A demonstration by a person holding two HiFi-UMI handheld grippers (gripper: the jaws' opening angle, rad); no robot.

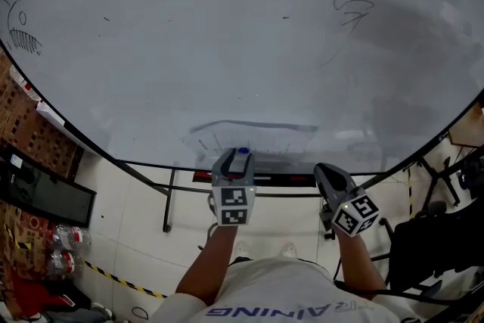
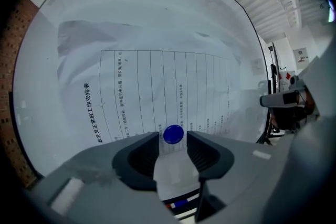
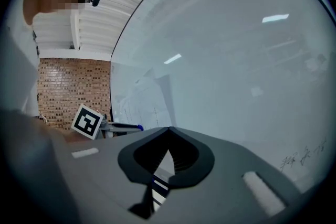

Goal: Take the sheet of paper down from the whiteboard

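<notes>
1. Left gripper [image 2: 173,134]: we see its fingers [image 2: 139,157] standing wide apart, with nothing clamped between the pads.
2. Blue magnet [image 2: 173,134]: a round disc just ahead of the left fingertips, in line with the gap between them. We cannot tell whether either tip touches it.
3. Sheet of paper [image 2: 157,86]: it lies flat on the whiteboard [image 2: 47,86] straight beyond the left fingertips. It carries a ruled table and columns of print. The magnet sits on the edge of the sheet nearest the fingers. The rest of the sheet spreads away from the tips, its far part creased.
4. Right gripper [image 3: 168,129]: its fingers [image 3: 191,157] are closed together tip to tip, and we see nothing held between them. Ahead of these tips is bare whiteboard [image 3: 236,60], with faint pen strokes low to their right.
5. In the right gripper view, the left gripper [image 3: 137,127] stands to the left of the closed fingers. Its marker cube [image 3: 86,121] is in front of a brick wall [image 3: 73,86].
6. In the head view, both grippers are held up near the lower edge of the whiteboard [image 1: 242,49]. The left gripper [image 1: 236,155] has the blue magnet [image 1: 243,151] at its tips. The right gripper [image 1: 323,169] is near it on the right, the two apart.
</notes>
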